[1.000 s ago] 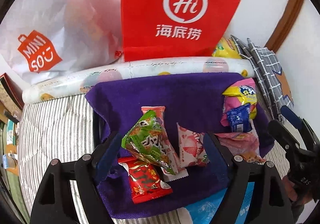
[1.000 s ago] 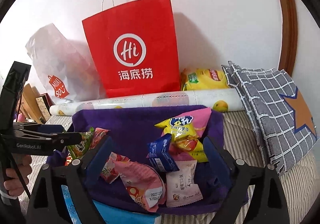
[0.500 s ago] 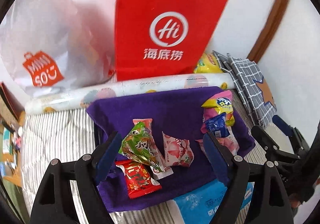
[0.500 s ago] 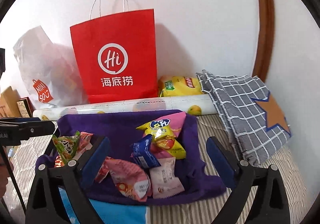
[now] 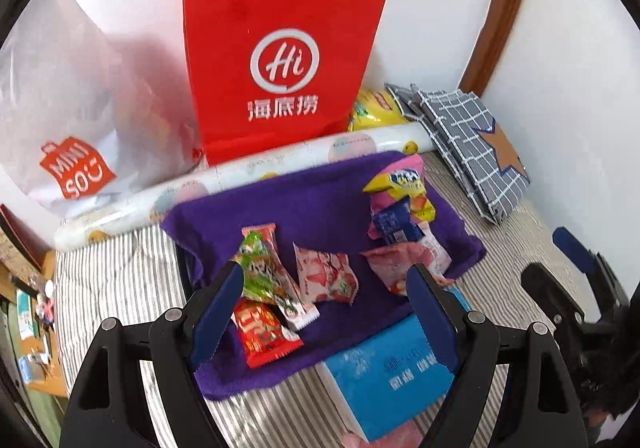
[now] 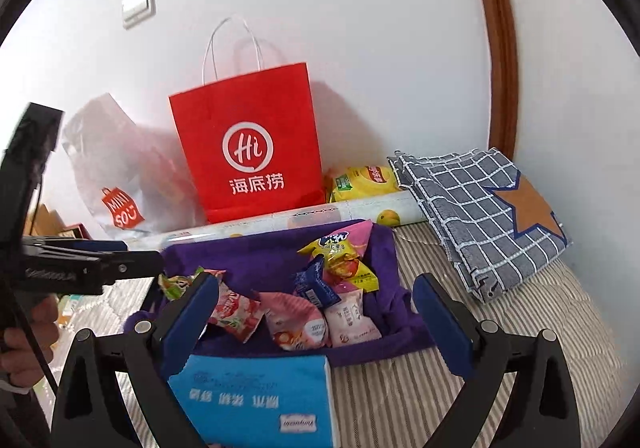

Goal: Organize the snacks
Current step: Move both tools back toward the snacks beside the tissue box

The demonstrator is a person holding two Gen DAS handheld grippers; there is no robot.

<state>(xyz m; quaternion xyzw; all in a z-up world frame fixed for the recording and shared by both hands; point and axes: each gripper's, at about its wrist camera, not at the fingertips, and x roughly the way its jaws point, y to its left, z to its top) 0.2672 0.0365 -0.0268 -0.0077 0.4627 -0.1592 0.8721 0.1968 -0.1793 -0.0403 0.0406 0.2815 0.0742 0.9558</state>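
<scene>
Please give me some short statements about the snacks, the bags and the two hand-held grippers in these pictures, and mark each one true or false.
1. The snacks lie on a purple towel. True.
2. The left hand-held gripper is shut on the green packet. False: its jaws stand open and hold nothing; the green packet lies on the towel.
3. A red paper bag stands upright against the wall. True.
4. The blue tissue pack lies behind the red bag. False: it lies at the near edge of the towel.
5. The right hand-held gripper is open and empty. True.
6. The grey checked cloth covers the snacks. False: it lies apart, to the right.
</scene>
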